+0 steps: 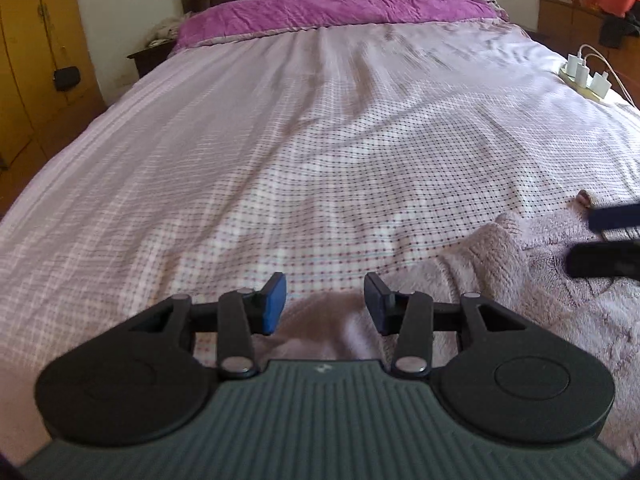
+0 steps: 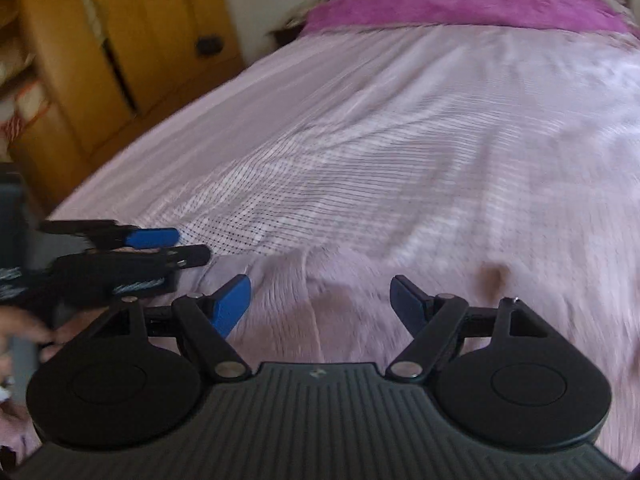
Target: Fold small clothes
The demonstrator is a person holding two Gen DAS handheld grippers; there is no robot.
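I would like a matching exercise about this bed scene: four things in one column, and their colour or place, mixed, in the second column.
Things:
1. fluffy garment
2. folded blanket
3. white chargers
4. wardrobe

Descriptions:
A. on the bed's right edge, plugged into a strip
B. yellowish wood, beside the bed
C. pale pink, on the near bed
D. magenta, by the headboard

Pairs: 1-C, 2-D, 3-A, 4-B

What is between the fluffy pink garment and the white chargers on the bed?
Only bare checked bedsheet lies between the fluffy pink garment and the white chargers, seen in the left wrist view.
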